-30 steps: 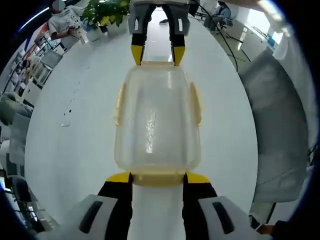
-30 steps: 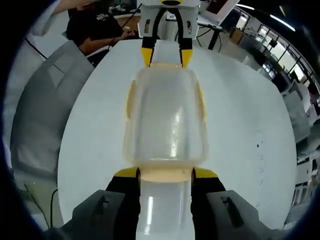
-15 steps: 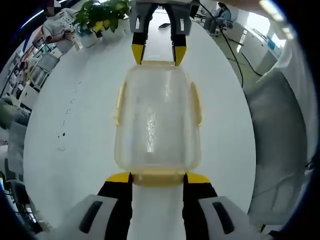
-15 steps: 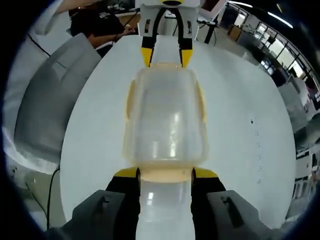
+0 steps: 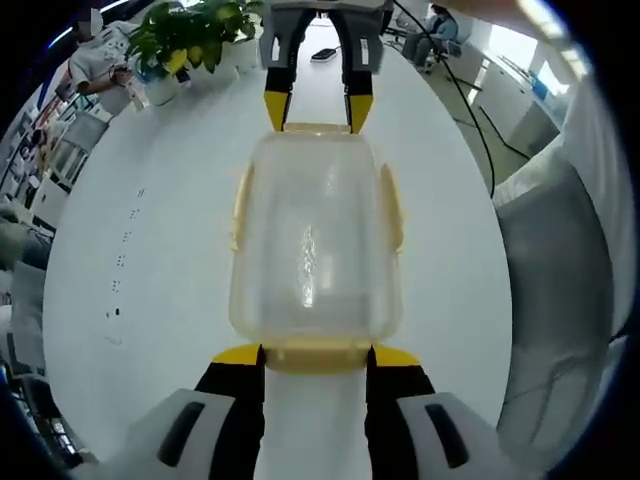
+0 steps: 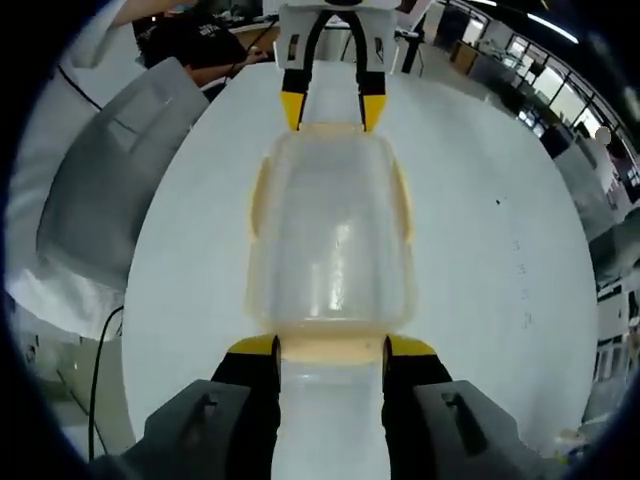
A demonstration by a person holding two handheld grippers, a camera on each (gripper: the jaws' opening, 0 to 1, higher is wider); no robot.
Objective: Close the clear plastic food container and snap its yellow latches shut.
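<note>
The clear plastic container (image 5: 315,240) has its lid on, with pale yellow latches along its long sides (image 5: 240,205) and at both ends. My left gripper (image 5: 315,355) is shut on the near end latch. At the far end in the left gripper view, the right gripper (image 5: 316,110) grips the opposite latch. In the right gripper view the same container (image 6: 332,235) runs away from my right gripper (image 6: 332,347), which is shut on its near end latch, and the left gripper (image 6: 332,110) holds the far end.
A white round table (image 5: 130,200) lies under the container. A potted plant (image 5: 190,35) stands at its far edge and a black cable (image 5: 455,100) crosses it. A grey chair back (image 5: 555,250) (image 6: 105,190) stands close beside the table. People sit beyond it.
The table, plant and chair have slid across both views, so both cameras moved. The container keeps the same place between both pairs of jaws.
</note>
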